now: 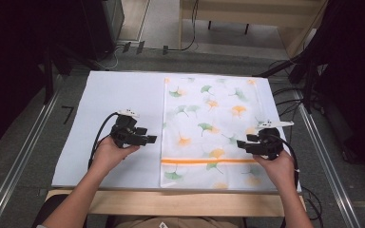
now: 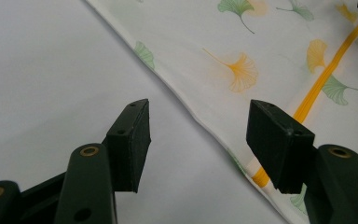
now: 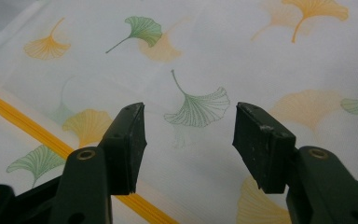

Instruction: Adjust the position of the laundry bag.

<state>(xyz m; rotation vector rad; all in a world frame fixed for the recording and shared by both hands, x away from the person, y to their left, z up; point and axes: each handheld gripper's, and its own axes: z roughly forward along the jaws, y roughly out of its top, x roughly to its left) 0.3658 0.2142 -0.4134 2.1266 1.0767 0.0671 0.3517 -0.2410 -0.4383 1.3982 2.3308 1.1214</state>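
Both the left claw [image 1: 151, 139] and right claw [image 1: 242, 143] gape empty, seemingly just above the leaf-print cloth [image 1: 204, 118]

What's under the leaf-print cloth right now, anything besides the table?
The leaf-print cloth lies flat on the white tabletop, which shows bare to its left. No bump suggests anything beneath, but the cloth covers that area, so I cannot confirm.

A white cloth [image 1: 209, 128], printed with green and orange ginkgo leaves, is spread flat on the table's right half (an orange stripe [image 1: 208, 161] is seen running across it near the front edge).
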